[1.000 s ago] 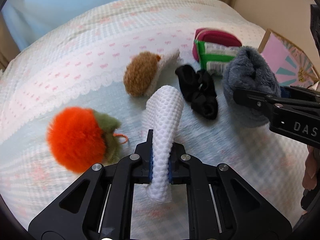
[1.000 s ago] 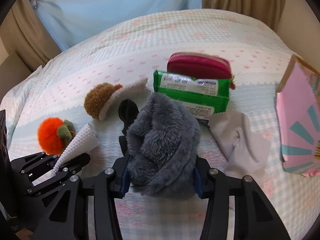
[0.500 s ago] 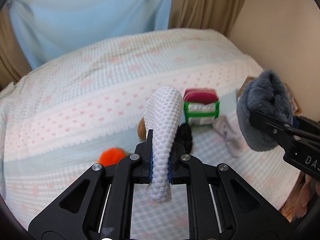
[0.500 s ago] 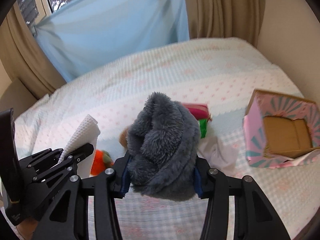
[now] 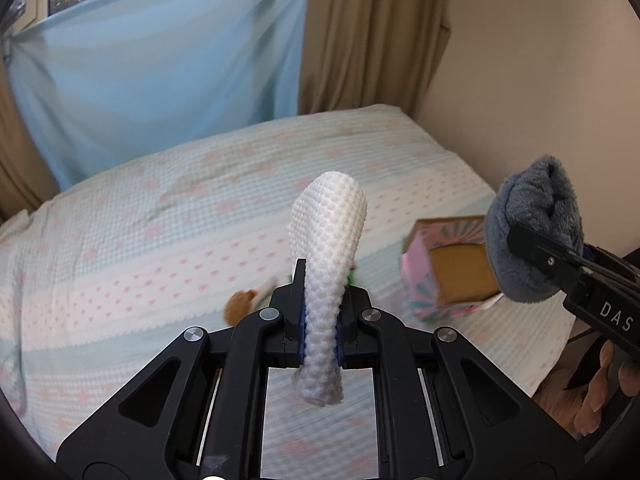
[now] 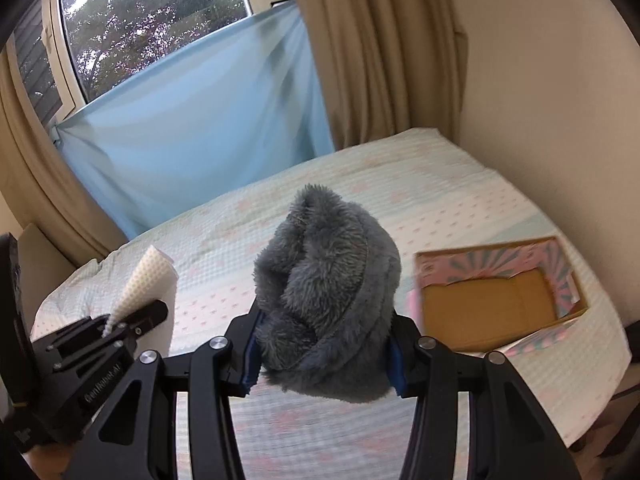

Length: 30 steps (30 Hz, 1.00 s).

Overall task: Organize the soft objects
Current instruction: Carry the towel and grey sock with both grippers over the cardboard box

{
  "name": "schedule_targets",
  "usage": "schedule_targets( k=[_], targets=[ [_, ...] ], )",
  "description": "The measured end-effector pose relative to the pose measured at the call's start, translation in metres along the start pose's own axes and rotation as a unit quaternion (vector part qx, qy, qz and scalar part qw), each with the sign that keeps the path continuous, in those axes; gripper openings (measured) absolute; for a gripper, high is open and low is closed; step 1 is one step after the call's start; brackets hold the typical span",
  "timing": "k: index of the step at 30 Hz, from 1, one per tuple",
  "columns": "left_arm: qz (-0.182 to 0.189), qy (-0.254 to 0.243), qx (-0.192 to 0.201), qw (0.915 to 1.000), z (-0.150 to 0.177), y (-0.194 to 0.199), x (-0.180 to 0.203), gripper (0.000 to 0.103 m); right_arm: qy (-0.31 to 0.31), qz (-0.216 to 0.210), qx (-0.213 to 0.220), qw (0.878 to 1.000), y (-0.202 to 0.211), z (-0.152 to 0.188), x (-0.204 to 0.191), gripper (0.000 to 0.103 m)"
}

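Observation:
My left gripper point(image 5: 320, 330) is shut on a white waffle-knit cloth point(image 5: 326, 256) and holds it high above the bed; the cloth also shows in the right wrist view point(image 6: 146, 276). My right gripper point(image 6: 324, 356) is shut on a grey fluffy cloth point(image 6: 326, 292), also raised; it shows at the right of the left wrist view point(image 5: 532, 232). An open pink patterned box point(image 6: 500, 292) with a brown cardboard inside sits on the bed at the right, also seen in the left wrist view point(image 5: 452, 268). A brown plush point(image 5: 240, 306) lies on the bed, partly hidden behind my left gripper.
The bed point(image 6: 460, 192) has a pale checked cover with pink dots. A blue curtain point(image 6: 192, 132) and beige drapes point(image 6: 380, 52) hang behind it. A cream wall point(image 6: 540, 100) runs along the right. The bed's near right edge drops to the floor point(image 6: 624, 420).
Both grippers have risen well above the bed with their cloths. The items on the bed have shrunk and mostly dropped behind the grippers. The pink box has come fully into view.

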<state>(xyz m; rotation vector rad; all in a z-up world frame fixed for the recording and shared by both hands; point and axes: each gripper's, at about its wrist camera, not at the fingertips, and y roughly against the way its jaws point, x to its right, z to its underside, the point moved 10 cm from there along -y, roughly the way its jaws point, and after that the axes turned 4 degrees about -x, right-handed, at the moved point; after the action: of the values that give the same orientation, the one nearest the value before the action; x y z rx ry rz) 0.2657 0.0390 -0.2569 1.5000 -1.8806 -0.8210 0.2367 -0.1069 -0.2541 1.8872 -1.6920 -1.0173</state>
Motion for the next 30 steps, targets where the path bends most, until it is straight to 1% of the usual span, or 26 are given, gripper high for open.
schedule_targets(
  k=[3,5,7,9,10,13,15,16,18,23,24,25,28,30],
  targets=[
    [0.009,-0.001,0.002,1.0,-0.016,-0.003,0.045,0.008,-0.007,0.002,-0.004,1.0,0.011,-0.007,0.034,0.045],
    [0.014,-0.006,0.0,0.9999,-0.024,-0.009,0.074,0.008,-0.01,0.007,-0.01,1.0,0.015,-0.01,0.066,0.045],
    [0.019,-0.012,-0.009,0.9997,-0.032,-0.023,0.109,0.008,-0.01,0.014,-0.017,1.0,0.017,-0.011,0.094,0.045],
    [0.027,-0.012,-0.017,0.9994,-0.036,-0.036,0.14,0.008,-0.02,0.018,-0.027,0.999,0.017,-0.016,0.134,0.045],
    [0.031,-0.014,-0.023,0.9992,-0.039,-0.046,0.159,0.008,-0.023,0.018,-0.031,0.999,0.017,-0.017,0.146,0.045],
    [0.042,-0.012,-0.043,0.9981,-0.039,-0.072,0.2,0.008,-0.026,0.022,-0.052,0.998,0.008,-0.022,0.197,0.045],
    [0.048,-0.004,-0.07,0.9964,-0.034,-0.096,0.22,0.008,-0.02,0.025,-0.067,0.997,-0.001,-0.023,0.218,0.045],
    [0.047,0.002,-0.087,0.9951,-0.03,-0.108,0.227,0.008,-0.019,0.027,-0.08,0.996,-0.008,-0.024,0.233,0.045],
    [0.041,0.015,-0.116,0.9922,-0.023,-0.133,0.238,0.008,-0.023,0.023,-0.1,0.994,-0.018,-0.023,0.248,0.045],
    [0.019,0.029,-0.172,0.9845,-0.001,-0.184,0.249,0.008,-0.031,0.016,-0.162,0.986,-0.062,-0.018,0.292,0.045],
    [0.015,0.03,-0.181,0.983,0.001,-0.189,0.254,0.008,-0.035,0.014,-0.172,0.984,-0.07,-0.015,0.298,0.045],
    [0.009,0.033,-0.195,0.9802,0.006,-0.2,0.256,0.008,-0.042,0.011,-0.186,0.982,-0.08,-0.012,0.305,0.045],
    [0.0,0.042,-0.223,0.974,0.013,-0.227,0.261,0.008,-0.074,-0.004,-0.24,0.968,-0.113,0.003,0.325,0.045],
    [-0.006,0.035,-0.244,0.9691,0.019,-0.248,0.267,0.008,-0.085,-0.003,-0.261,0.961,-0.126,0.009,0.333,0.045]
  ],
)
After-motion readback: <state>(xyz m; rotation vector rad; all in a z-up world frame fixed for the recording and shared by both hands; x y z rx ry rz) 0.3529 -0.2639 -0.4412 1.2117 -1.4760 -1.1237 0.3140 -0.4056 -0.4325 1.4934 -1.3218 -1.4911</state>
